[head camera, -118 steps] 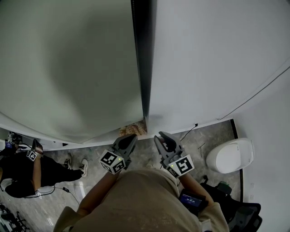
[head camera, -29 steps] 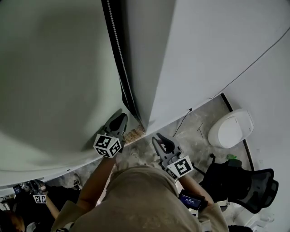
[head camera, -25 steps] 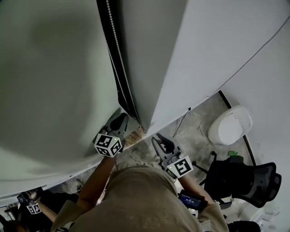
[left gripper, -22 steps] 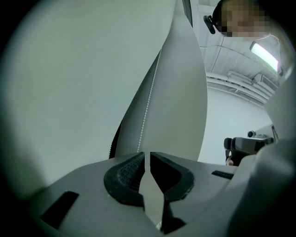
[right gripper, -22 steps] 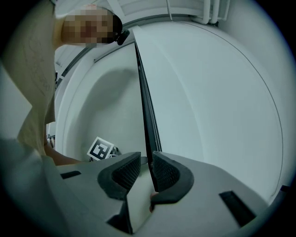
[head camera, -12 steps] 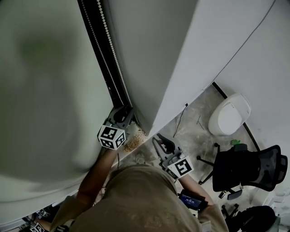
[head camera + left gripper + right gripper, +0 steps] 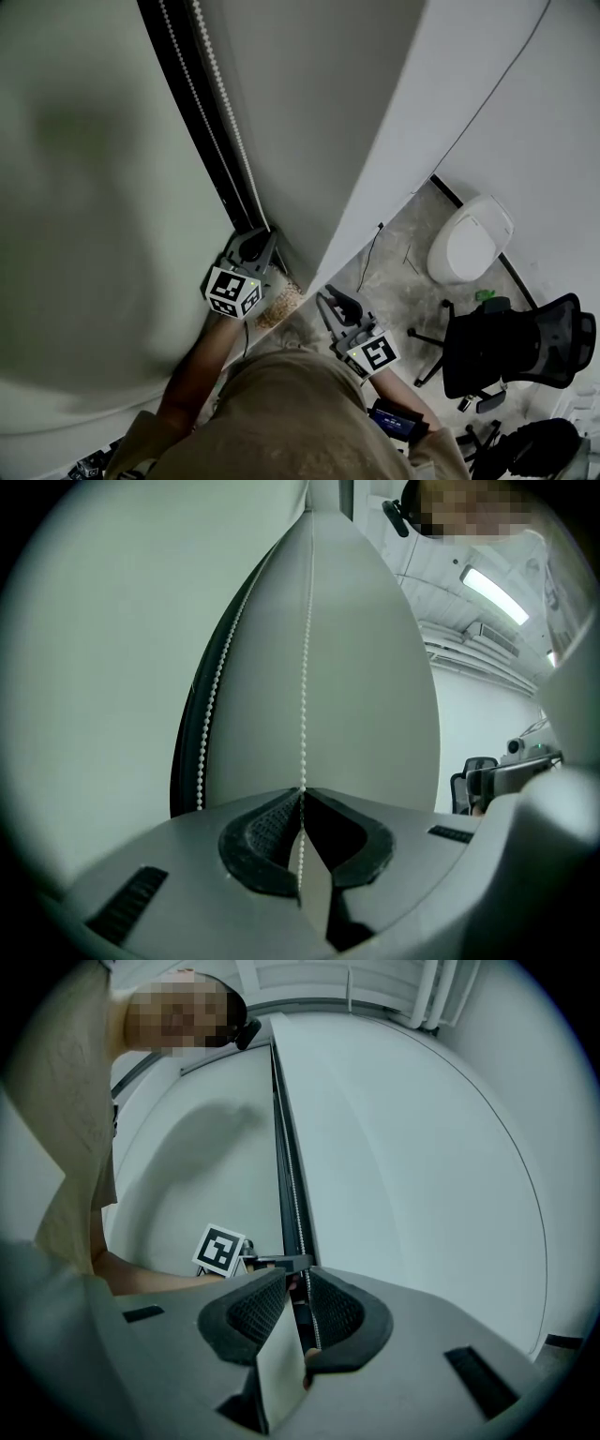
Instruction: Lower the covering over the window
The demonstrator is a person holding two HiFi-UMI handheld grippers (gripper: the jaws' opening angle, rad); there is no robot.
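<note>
- Currently the pale window covering (image 7: 84, 187) fills the left half of the head view, and a dark upright strip (image 7: 183, 103) runs along its right edge.
- Its white bead chain (image 7: 304, 667) hangs in two strands against that strip. In the left gripper view one strand drops straight down the middle of the frame, and the other curves off to the left.
- At centre left of the head view, the left tool (image 7: 255, 246) is level against the foot of the strip. Its jaws have just been closing, and they now meet on the straight strand of the bead chain, which passes between the ribbed pads (image 7: 267, 827).
- Just right of the frame's centre, the right tool (image 7: 330, 302) is a little apart from the left one. Its jaws stand partly apart with nothing gripped.
- To the right of the strip, a plain white wall (image 7: 375, 94) takes up the upper middle of the frame.
- At the lower right, the mottled floor (image 7: 394, 272) carries a thin cable (image 7: 370, 258), a white rounded object (image 7: 469, 239) and a black office chair (image 7: 511, 342).
</note>
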